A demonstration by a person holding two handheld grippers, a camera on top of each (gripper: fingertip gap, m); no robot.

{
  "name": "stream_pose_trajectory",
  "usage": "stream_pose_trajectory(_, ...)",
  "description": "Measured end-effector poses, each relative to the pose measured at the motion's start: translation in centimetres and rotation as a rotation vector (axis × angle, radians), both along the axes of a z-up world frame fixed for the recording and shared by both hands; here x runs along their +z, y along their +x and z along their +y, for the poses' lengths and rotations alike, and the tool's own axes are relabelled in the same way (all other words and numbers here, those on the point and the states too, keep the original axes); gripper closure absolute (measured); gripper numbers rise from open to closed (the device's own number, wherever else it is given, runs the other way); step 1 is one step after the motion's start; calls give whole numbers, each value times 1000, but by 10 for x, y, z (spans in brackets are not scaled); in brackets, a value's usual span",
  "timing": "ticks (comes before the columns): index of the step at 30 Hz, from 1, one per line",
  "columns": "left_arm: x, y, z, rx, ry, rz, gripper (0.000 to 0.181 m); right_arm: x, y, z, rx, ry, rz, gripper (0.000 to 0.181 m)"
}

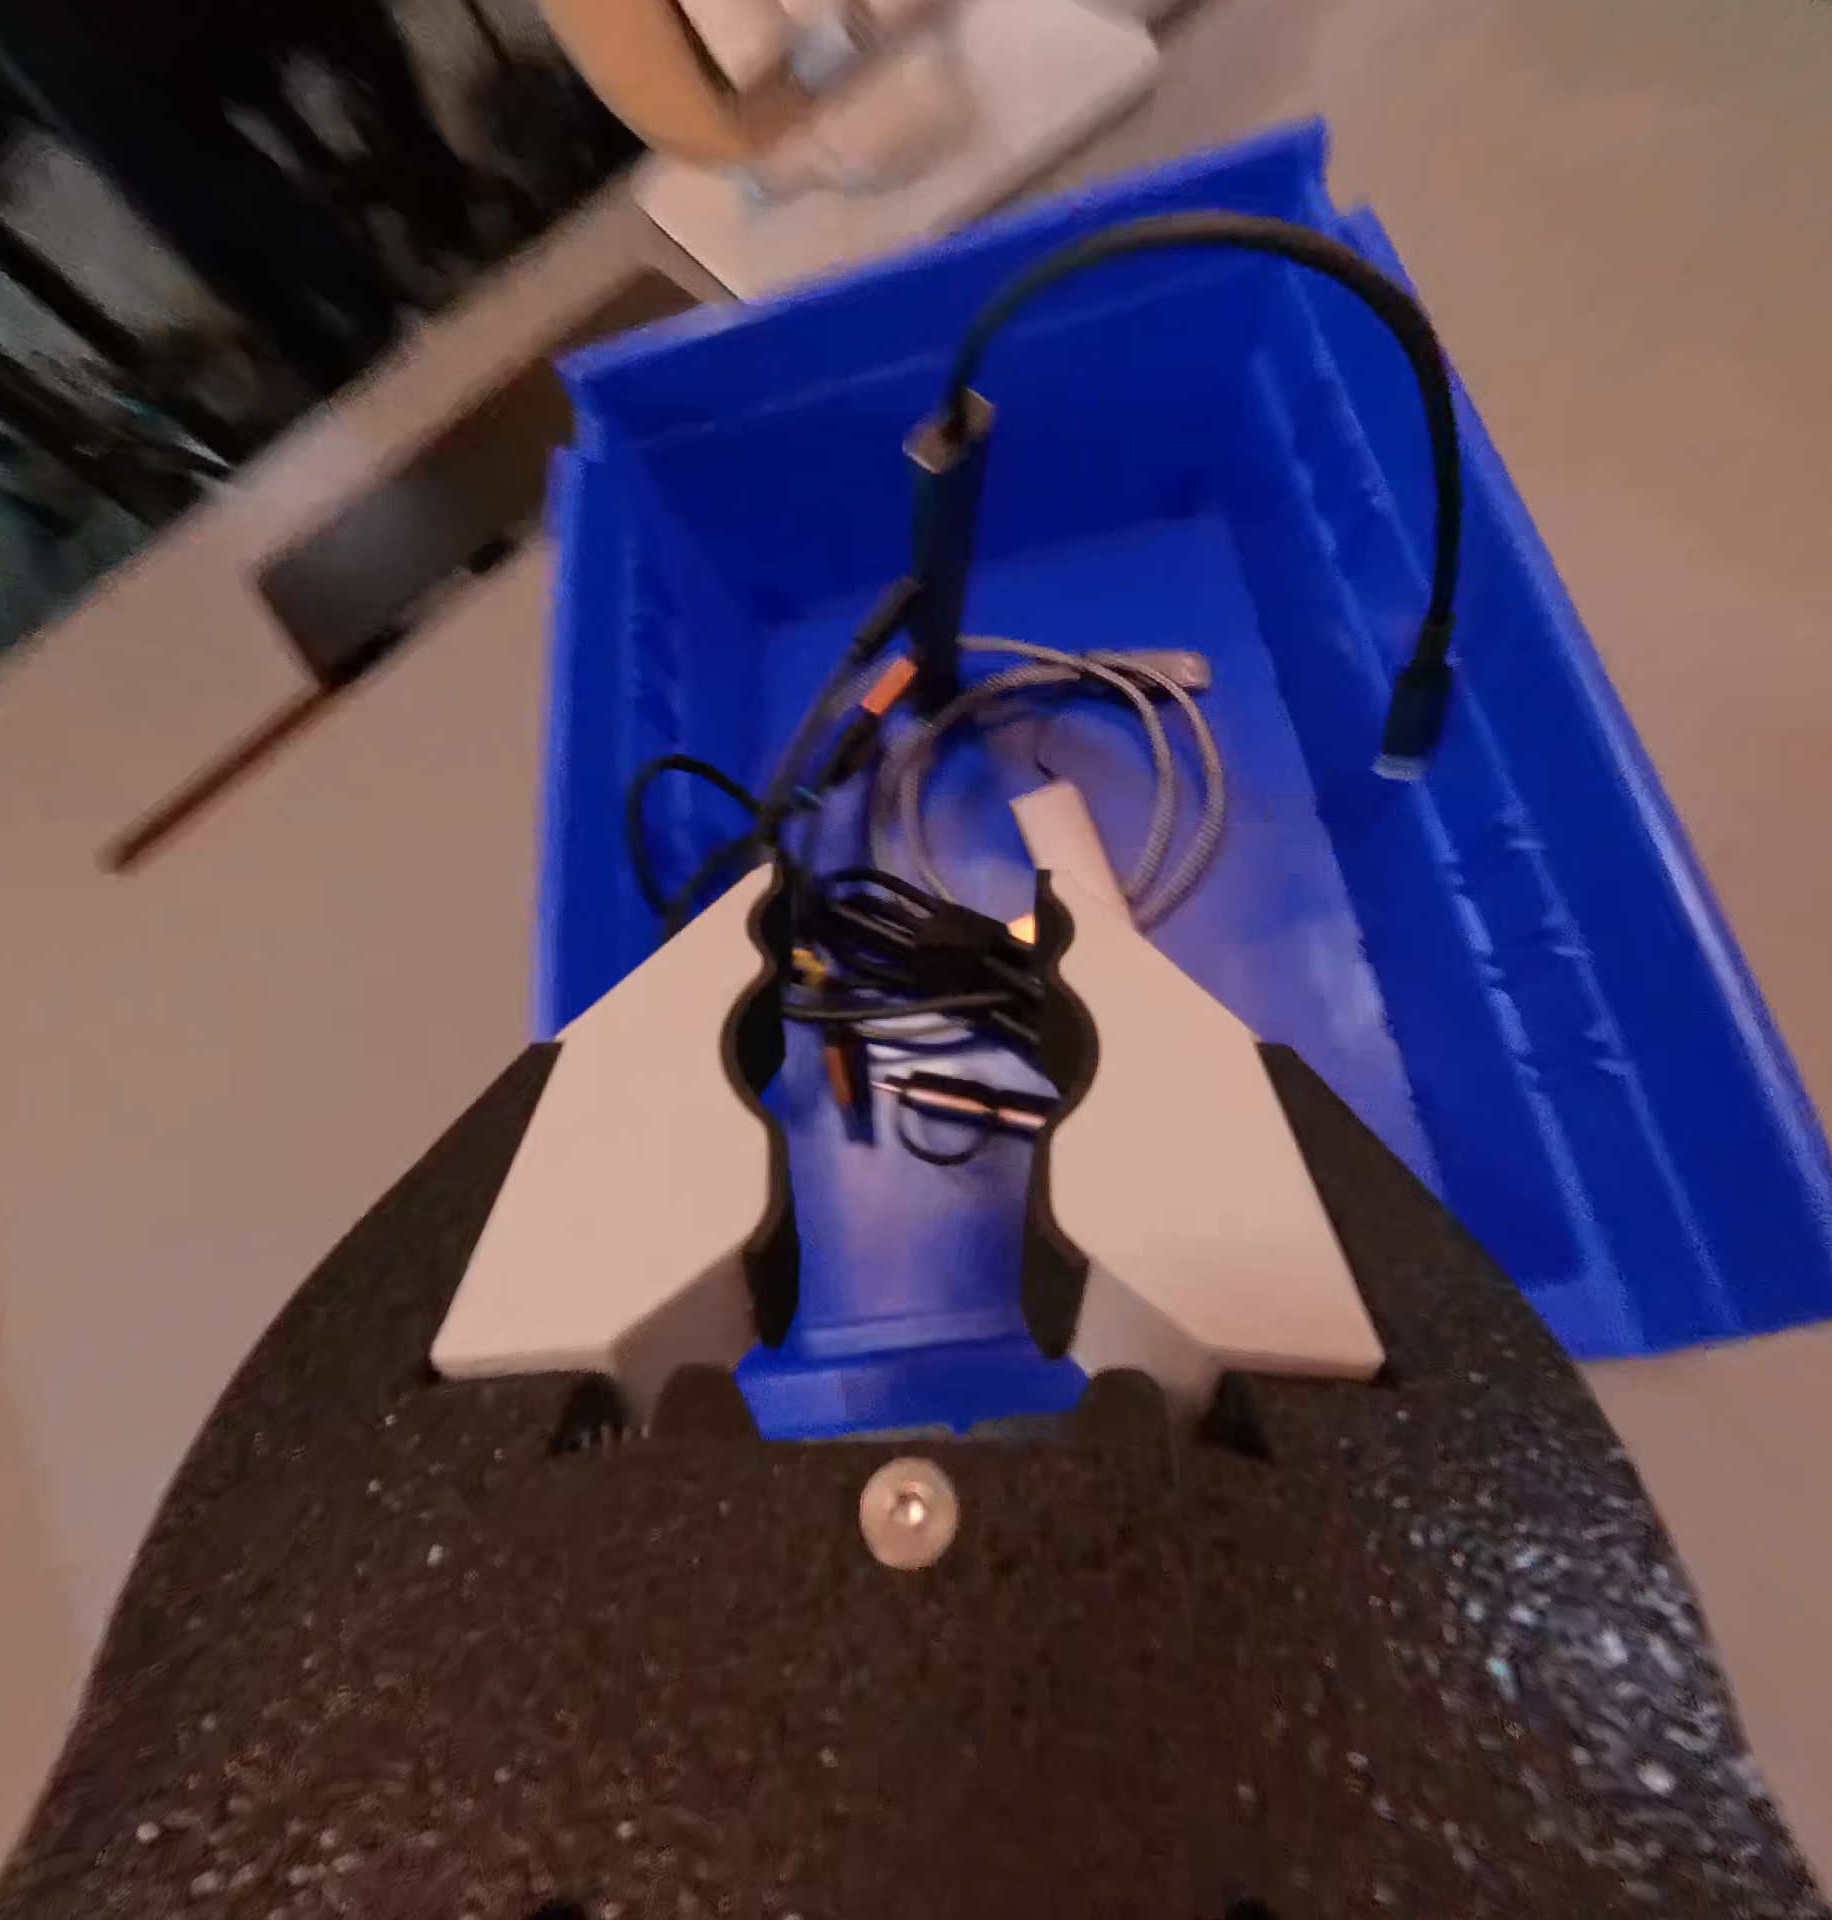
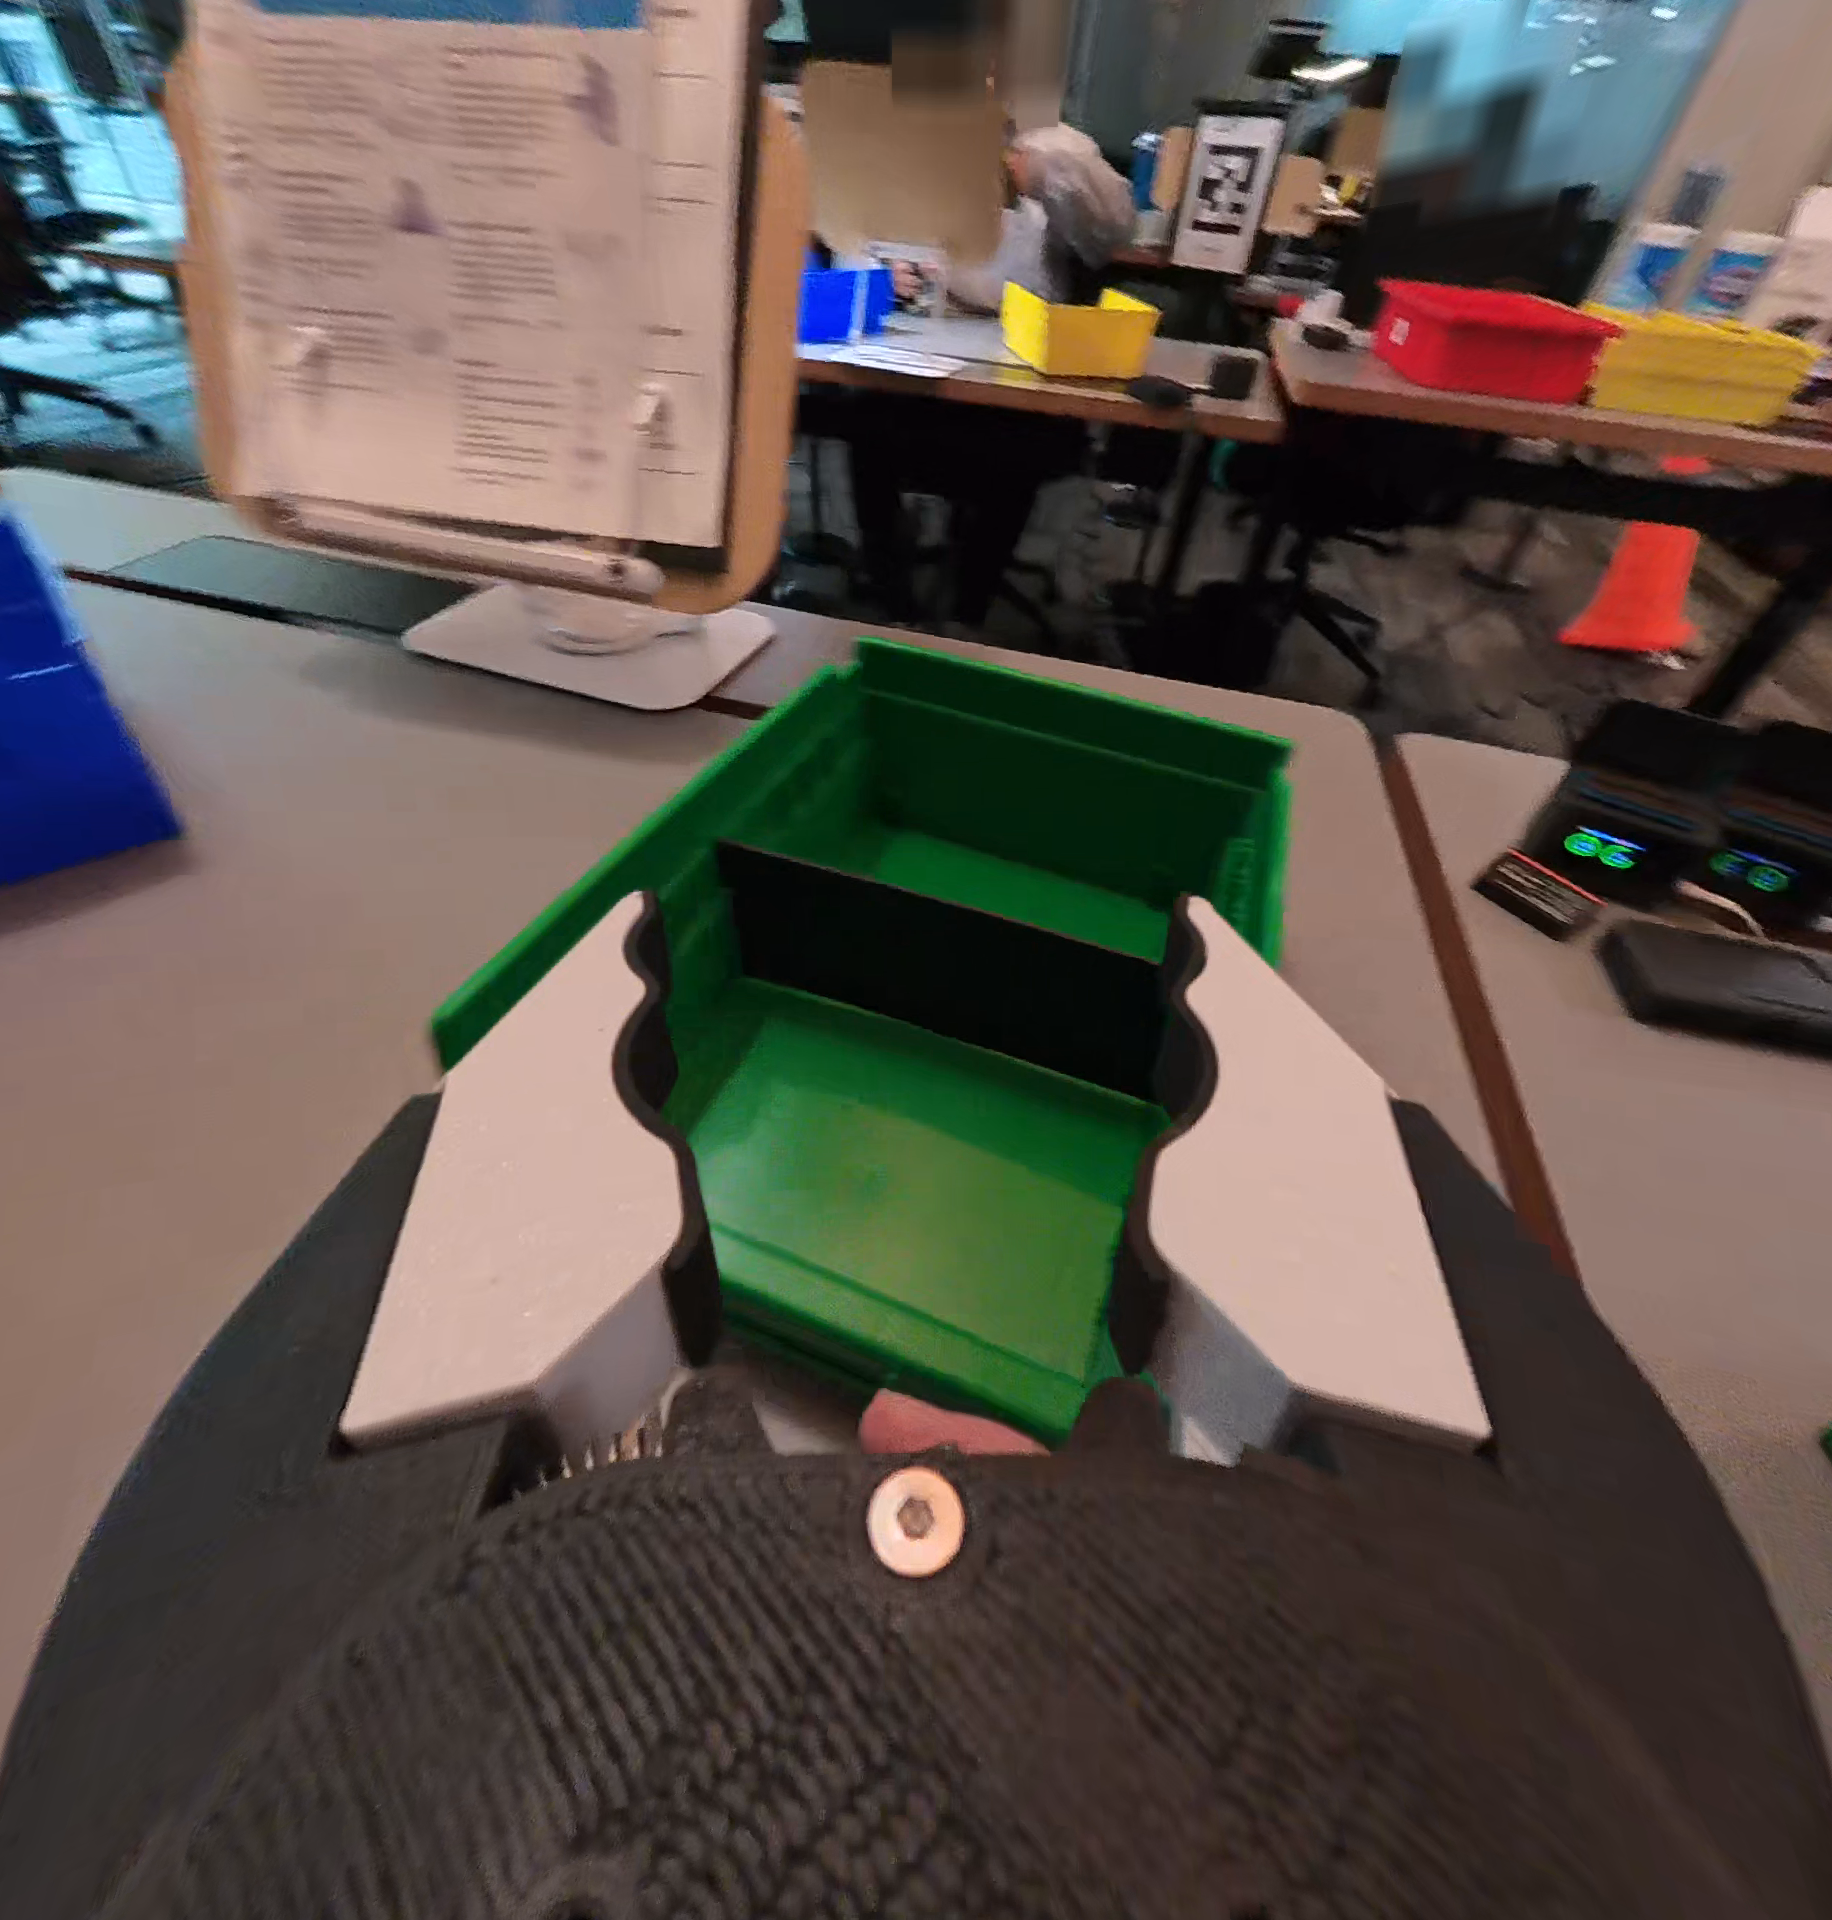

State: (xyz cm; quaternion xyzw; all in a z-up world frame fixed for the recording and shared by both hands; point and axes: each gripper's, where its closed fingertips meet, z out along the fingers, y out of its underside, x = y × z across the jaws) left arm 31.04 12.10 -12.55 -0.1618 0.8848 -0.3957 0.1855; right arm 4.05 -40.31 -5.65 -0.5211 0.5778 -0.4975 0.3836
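Observation:
My left gripper (image 1: pixel 907 914) is inside a blue bin (image 1: pixel 1577 935), its jaws half closed on a tangled black cable bundle (image 1: pixel 912 961) that fills the gap between the pads. A grey braided cable (image 1: pixel 1182 790) lies coiled on the bin floor beyond. A thick black cable (image 1: pixel 1307 270) arcs above the bin, its plug (image 1: pixel 1411 727) hanging free. My right gripper (image 2: pixel 917 966) is open and empty over a green bin (image 2: pixel 912 1174) that a black divider (image 2: pixel 943 966) splits in two. Both compartments look empty.
A tablet stand holding a paper sheet (image 2: pixel 476 270) stands behind the green bin. The blue bin's corner (image 2: pixel 29 727) shows at left. A table seam (image 2: pixel 1463 997) runs to the right, with black devices (image 2: pixel 1722 883) beyond. Far tables hold red and yellow bins; a person sits there.

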Motion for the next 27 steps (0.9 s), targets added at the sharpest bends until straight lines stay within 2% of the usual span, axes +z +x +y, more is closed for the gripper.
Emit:
stream_pose_trajectory(3,-27,-23,-11,-38,132,257,140,-13,-5,29,58,-51,32,92)
stream_pose_trajectory(5,-36,-29,-21,-44,164,311,140,-24,-7,42,92,-81,64,93)
stream_pose_trajectory(9,-30,-7,-42,-13,183,158,138,-42,-12,52,102,-93,108,96)
stream_pose_trajectory(13,-11,34,-68,32,158,-39,126,-41,-10,70,163,-94,111,98)
stream_pose_trajectory(16,-8,47,-86,-36,179,-114,121,-36,-13,81,193,-142,116,98)
stream_pose_trajectory(17,-12,48,-92,-61,182,-104,124,-34,-14,86,212,-155,112,99)
stream_pose_trajectory(19,-20,41,-103,-139,190,-65,144,-31,-17,93,237,-175,112,100)
stream_pose_trajectory(21,-19,45,-104,-152,197,-103,153,-30,-20,97,252,-193,118,101)
stream_pose_trajectory(24,2,47,-103,-123,149,-133,165,-32,-25,96,257,-217,131,102)
stream_pose_trajectory(27,58,49,-98,-86,30,-262,173,-32,-27,91,243,-216,132,103)
